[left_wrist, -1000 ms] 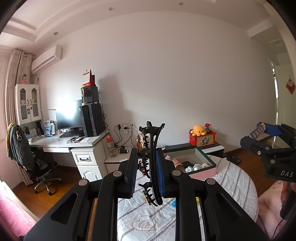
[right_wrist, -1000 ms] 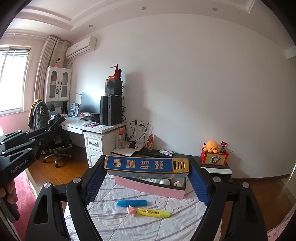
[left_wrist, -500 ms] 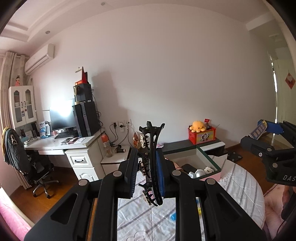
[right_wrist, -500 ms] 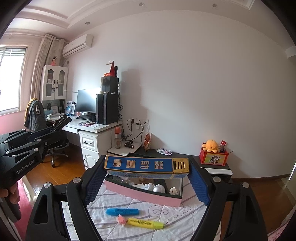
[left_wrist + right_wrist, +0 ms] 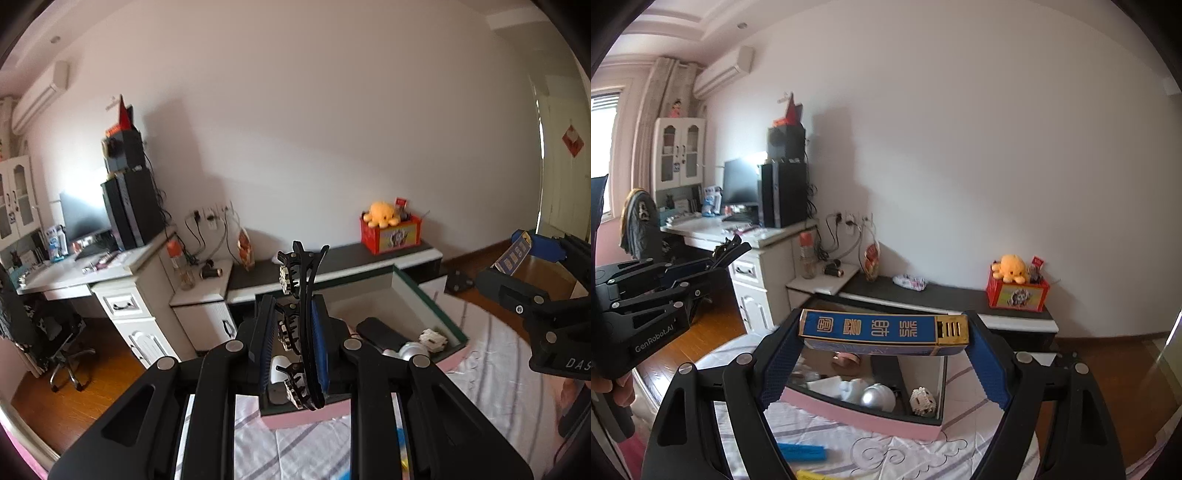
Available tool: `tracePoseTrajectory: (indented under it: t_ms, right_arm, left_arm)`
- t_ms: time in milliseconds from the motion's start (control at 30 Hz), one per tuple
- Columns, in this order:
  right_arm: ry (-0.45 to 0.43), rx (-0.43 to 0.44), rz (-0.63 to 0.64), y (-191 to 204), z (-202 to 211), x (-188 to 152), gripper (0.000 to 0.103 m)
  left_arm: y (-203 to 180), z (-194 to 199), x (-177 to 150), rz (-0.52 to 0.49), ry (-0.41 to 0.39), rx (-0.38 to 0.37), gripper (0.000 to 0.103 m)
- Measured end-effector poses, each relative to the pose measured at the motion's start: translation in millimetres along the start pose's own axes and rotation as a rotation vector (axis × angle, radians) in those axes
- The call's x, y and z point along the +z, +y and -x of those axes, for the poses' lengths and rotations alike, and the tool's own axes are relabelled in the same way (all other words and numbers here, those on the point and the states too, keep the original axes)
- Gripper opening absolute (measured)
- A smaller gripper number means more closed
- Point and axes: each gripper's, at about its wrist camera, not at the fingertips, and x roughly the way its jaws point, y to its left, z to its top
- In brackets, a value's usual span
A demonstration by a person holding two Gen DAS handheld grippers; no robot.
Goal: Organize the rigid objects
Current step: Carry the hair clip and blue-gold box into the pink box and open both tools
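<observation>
My left gripper (image 5: 293, 314) is shut on a black hair claw clip (image 5: 304, 291), which stands upright between the blue pads. It hangs over the near left corner of the pink-sided open box (image 5: 424, 295) on the bed. My right gripper (image 5: 882, 328) is shut on a long blue and gold box (image 5: 871, 328), gripped by its two ends and held level above the pink box's (image 5: 864, 419) near rim. Inside the pink box lie a silver ball (image 5: 877, 397), a small white figure (image 5: 922, 398) and a black item (image 5: 380, 332). Each view shows the other gripper off to its side.
A blue marker (image 5: 801, 451) and a yellow highlighter (image 5: 812, 475) lie on the striped sheet in front of the pink box. Behind it runs a low dark-topped bench (image 5: 953, 291) with a red toy crate (image 5: 1015, 295). A white desk (image 5: 122, 291) and an office chair (image 5: 55, 332) stand to the left.
Both grippers have moved forward and slightly down toward the pink box, which now looks larger and closer in both views. Both grips are unchanged.
</observation>
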Motion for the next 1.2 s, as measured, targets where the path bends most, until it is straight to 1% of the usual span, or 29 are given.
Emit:
tracePoseTrajectory:
  t_ms: [100, 233, 333, 433, 533, 633, 767, 1200]
  right_arm:
    - [0.042, -0.001, -0.015, -9, -31, -9, 0.084]
    - [0.116, 0.001, -0.023, -16, -77, -23, 0.084]
    - [0.176, 0.007, -0.028, -20, -109, -35, 0.084]
    - [0.228, 0.022, -0.030, -20, -136, -50, 0.084]
    - [0.270, 0.024, -0.010, -17, -151, -61, 0.084]
    - [0.275, 0.000, 0.000, -18, -156, -66, 0.084]
    - [0.287, -0.023, -0.002, -20, -165, -72, 0.084]
    - [0.294, -0.003, -0.039, -23, -167, -81, 0.085]
  left_arm:
    - [-5, -38, -3, -0.007, 0.053, -0.010, 0.019]
    - [-13, -88, -18, -0.013, 0.134, -0.025, 0.019]
    - [-16, -115, -34, -0.008, 0.194, -0.037, 0.019]
    - [-17, -132, -47, -0.015, 0.239, -0.043, 0.019]
    - [-13, -140, -57, -0.001, 0.261, -0.043, 0.019]
    - [-14, -144, -65, 0.012, 0.270, -0.042, 0.019]
    - [-22, -141, -71, 0.000, 0.279, -0.059, 0.019]
    - [-20, -142, -77, 0.012, 0.292, -0.044, 0.022]
